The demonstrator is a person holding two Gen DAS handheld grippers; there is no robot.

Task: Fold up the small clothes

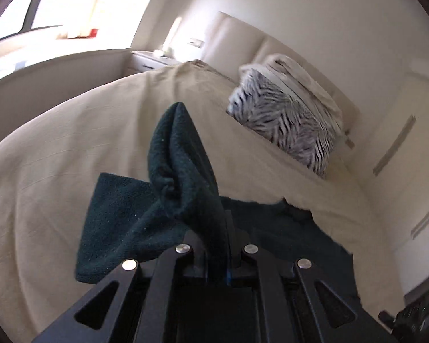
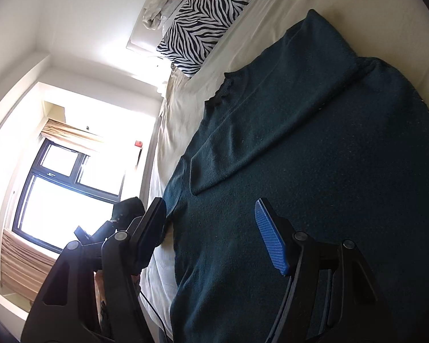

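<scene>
left tongs point(image 1: 218, 228) pinch the green sweater point(image 2: 314, 148) on the cream bed point(image 1: 71, 143); right tongs point(image 2: 211, 228) gape.

No text, label, brand, number or sign can be read in either view. A small red plate point(image 2: 138, 143) sits on the wall beside the window point(image 2: 71, 188), but whatever it carries is too small and washed out by the glare to make out.
</scene>
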